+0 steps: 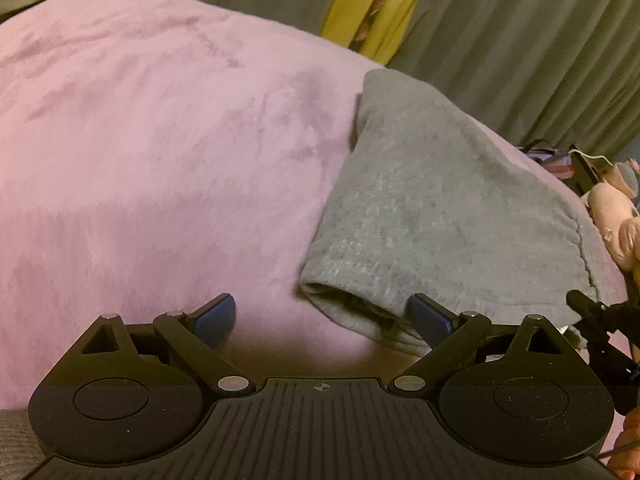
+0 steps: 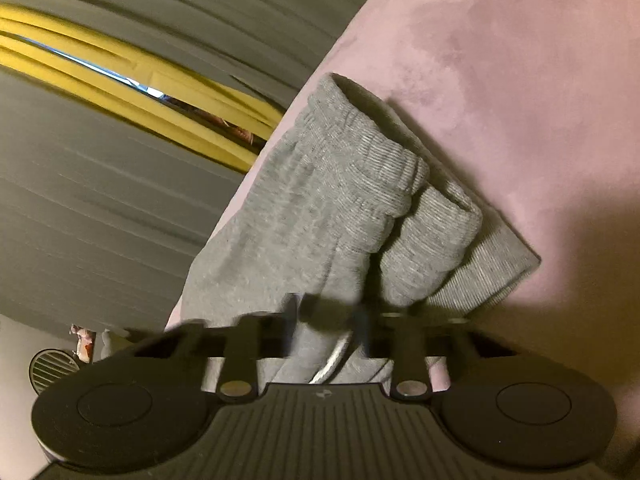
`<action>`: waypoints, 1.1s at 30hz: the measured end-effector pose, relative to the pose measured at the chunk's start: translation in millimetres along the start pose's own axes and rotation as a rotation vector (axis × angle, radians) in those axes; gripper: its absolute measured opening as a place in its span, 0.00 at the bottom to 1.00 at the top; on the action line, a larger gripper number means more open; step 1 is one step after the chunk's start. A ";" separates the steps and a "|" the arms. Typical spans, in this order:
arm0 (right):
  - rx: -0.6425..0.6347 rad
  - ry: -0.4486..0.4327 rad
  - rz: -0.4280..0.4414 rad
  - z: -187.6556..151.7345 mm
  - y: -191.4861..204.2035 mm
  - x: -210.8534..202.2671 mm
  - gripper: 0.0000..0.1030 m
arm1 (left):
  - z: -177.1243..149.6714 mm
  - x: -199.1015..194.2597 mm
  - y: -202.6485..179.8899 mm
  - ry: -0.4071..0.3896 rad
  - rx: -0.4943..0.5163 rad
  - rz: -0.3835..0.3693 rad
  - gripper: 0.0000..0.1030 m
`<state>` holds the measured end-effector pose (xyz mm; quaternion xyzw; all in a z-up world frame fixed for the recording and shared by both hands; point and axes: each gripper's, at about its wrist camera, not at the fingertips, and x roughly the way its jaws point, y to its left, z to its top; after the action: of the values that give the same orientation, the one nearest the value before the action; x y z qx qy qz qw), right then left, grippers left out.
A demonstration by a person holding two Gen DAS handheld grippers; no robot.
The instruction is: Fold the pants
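Observation:
Grey sweatpants (image 1: 436, 208) lie folded on a pink blanket (image 1: 160, 160). My left gripper (image 1: 324, 320) is open just above the blanket, its right finger touching the near folded edge of the pants. In the right wrist view my right gripper (image 2: 328, 332) is shut on a bunch of the grey pants (image 2: 320, 216) with a white drawstring (image 2: 332, 360) between its blurred fingers. The ribbed cuffs (image 2: 432, 232) lie stacked beyond it. The right gripper also shows at the right edge of the left wrist view (image 1: 600, 320).
Grey curtains (image 1: 520, 40) with a yellow strip (image 1: 372, 4) hang behind the bed. Pink soft things (image 1: 616, 216) and clutter lie at the right edge. A round vent-like object (image 2: 52, 368) sits lower left in the right wrist view.

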<state>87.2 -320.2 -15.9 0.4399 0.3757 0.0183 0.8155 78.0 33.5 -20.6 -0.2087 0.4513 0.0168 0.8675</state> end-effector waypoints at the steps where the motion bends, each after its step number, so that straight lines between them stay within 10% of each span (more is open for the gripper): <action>1: -0.015 -0.004 0.010 0.5 0.2 1.9 0.08 | 0.3 0.5 0.7 0.000 -0.005 -0.001 0.95; 10: -0.041 -0.006 0.005 -1.9 0.9 3.7 0.10 | 1.4 2.8 1.7 -0.003 -0.008 0.005 0.96; 14: -0.013 -0.022 0.181 -0.7 0.9 -13.2 0.09 | 1.3 -0.5 2.4 -0.027 -0.016 0.022 0.97; 18: -0.252 -0.037 -0.115 -9.6 14.8 -14.4 0.14 | 2.5 -0.2 4.2 -0.019 -0.028 0.038 0.97; 20: -0.184 -0.030 -0.089 -14.0 8.1 -20.1 0.16 | 2.1 -0.9 4.5 -0.004 -0.033 0.028 0.97; 23: -0.134 -0.030 -0.077 -15.5 6.0 -31.3 0.27 | 0.6 -3.6 2.8 0.007 -0.016 0.004 0.97; 26: -0.116 -0.025 -0.118 -18.4 -0.9 -35.7 0.59 | -1.3 -2.1 4.8 0.052 -0.035 -0.089 0.97; 33: 0.144 -0.064 0.017 -8.3 -41.0 -39.5 0.71 | 0.5 2.4 39.7 0.079 -0.318 -0.309 0.96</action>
<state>41.3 -353.6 -25.1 0.5010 0.3462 -0.0158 0.7930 71.2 69.5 -36.0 -0.4098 0.4392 -0.0535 0.7977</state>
